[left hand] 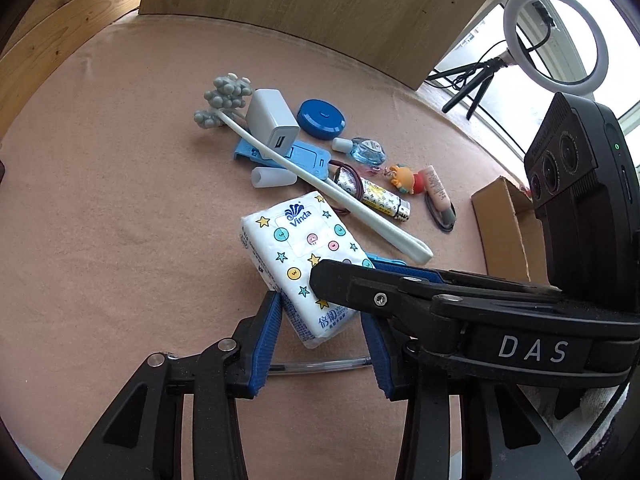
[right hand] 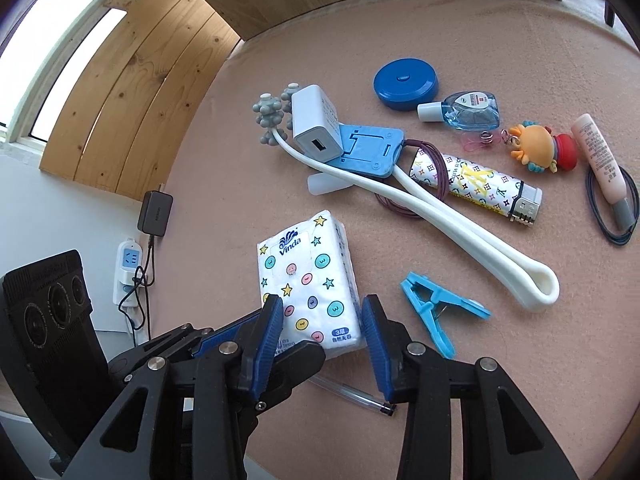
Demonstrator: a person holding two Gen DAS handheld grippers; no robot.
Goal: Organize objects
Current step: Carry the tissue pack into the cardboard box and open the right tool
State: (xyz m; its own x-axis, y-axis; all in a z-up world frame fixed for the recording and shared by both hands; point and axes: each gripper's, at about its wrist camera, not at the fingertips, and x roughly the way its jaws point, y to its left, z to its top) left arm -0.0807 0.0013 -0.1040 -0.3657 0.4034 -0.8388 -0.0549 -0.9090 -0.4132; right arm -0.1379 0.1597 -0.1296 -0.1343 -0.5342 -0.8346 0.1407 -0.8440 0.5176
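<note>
- I am pinching the tissue pack [left hand: 304,256] with both claws: left claw [left hand: 320,320] and right claw [right hand: 320,328] pressing its near end.
- The pack is sitting on the desk [left hand: 120,200], near the clutter.
- Next move, as I judge it: lifting together toward the cardboard box [left hand: 504,224].

Matt cloth underneath, mostly plastic on top

The table cover [right hand: 500,32] looks like matt, felt-like cloth; the tissue pack [right hand: 310,280] wears glossy film; the clothes peg [right hand: 436,312] is smooth plastic; the wall boards [right hand: 128,92] are knotty wood; the massager [right hand: 460,236] seems rubbery.
</note>
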